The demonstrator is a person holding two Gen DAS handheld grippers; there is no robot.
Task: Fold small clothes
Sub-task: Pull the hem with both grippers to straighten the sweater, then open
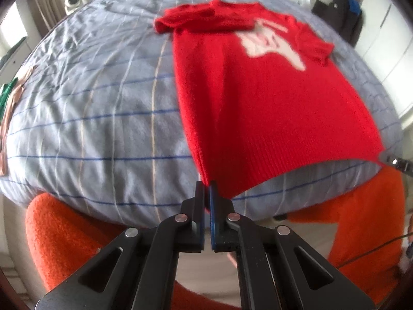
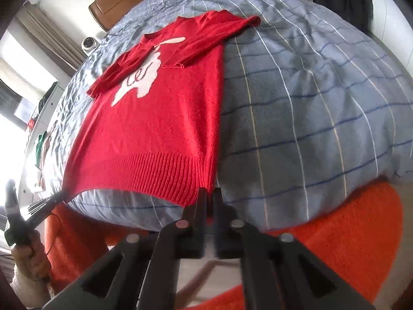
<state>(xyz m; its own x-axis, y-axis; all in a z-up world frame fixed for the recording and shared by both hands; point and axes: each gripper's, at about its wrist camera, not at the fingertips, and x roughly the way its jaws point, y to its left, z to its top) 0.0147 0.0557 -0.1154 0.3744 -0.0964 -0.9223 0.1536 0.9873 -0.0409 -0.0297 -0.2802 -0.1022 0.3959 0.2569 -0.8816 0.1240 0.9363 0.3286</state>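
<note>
Left wrist: left tongs [image 1: 207, 188] clamped on red sweater [image 1: 271, 118] hem corner, at checked bed [image 1: 103, 118] edge; orange trousers [image 1: 62, 237] below.
Right wrist: right tongs [image 2: 211, 196] clamped on the other corner; one sleeve folded across; headboard [image 2: 124, 2] behind.

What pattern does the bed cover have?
The bed cover is grey-blue with a check of white and dark-blue lines; clearest in the right wrist view.

left gripper [image 1: 207, 184]: black linkage arms, silver round rivets, triangular cut-outs, blue-edged fingers [image 1: 213, 193] | right gripper [image 2: 210, 193]: same black build, silver rivets | person: fuzzy orange trousers [image 1: 64, 245], thin dark cable [image 1: 374, 250], white knit cuff [image 2: 24, 290]
</note>
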